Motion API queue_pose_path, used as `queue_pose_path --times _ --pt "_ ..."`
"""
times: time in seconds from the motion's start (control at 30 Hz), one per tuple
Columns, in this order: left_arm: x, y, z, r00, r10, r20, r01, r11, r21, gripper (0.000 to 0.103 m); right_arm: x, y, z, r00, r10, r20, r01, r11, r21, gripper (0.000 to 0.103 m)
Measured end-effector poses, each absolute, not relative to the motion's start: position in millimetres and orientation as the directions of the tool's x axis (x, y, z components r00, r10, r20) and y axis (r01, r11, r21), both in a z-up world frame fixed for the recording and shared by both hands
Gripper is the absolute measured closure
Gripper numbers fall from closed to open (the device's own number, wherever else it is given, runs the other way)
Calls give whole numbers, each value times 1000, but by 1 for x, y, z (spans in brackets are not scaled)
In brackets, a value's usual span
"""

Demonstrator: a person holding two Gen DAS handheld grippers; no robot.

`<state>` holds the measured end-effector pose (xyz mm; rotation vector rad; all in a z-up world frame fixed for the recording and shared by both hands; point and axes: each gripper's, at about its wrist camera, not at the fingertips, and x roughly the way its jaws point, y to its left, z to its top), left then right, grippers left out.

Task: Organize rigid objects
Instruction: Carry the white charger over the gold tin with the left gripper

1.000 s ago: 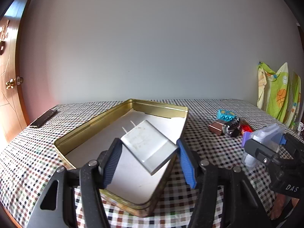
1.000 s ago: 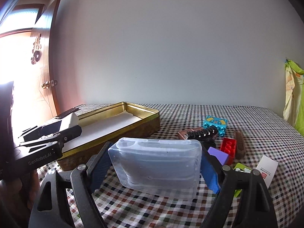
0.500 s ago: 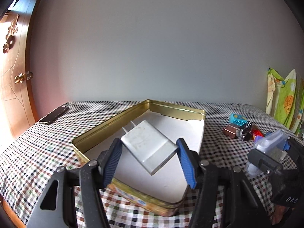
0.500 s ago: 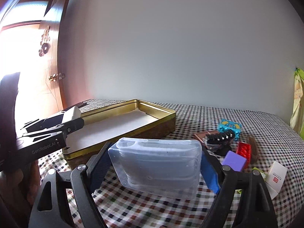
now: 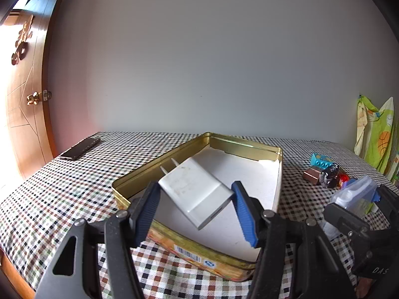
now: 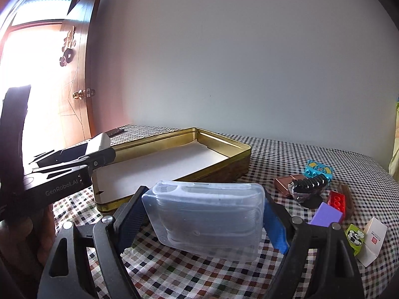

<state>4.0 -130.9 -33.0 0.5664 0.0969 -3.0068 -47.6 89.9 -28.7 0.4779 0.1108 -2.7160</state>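
White charger (image 5: 194, 194) is sitting clamped in the left gripper (image 5: 195, 208), hanging tilted over the open gold tin (image 5: 245, 147); the right gripper (image 6: 203, 220) is gripping a clear plastic case (image 6: 207, 219) above the checkered tablecloth (image 6: 286, 154), beside the tin.

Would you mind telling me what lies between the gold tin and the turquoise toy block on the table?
Only bare checked tablecloth lies between the gold tin and the turquoise toy block; the right wrist view shows this best.

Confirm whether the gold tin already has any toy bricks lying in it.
No: the gold tin shows only its bare white liner, while the toy bricks sit on the checked cloth beside it.
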Motion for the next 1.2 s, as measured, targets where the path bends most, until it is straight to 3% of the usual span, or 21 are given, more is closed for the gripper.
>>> queue_pose_path --times 1.2 --pt "-9 -165 -37 -897 -87 -433 137 -987 -86 44 -54 49 -31 -800 -459 -388 504 -863 -19 17"
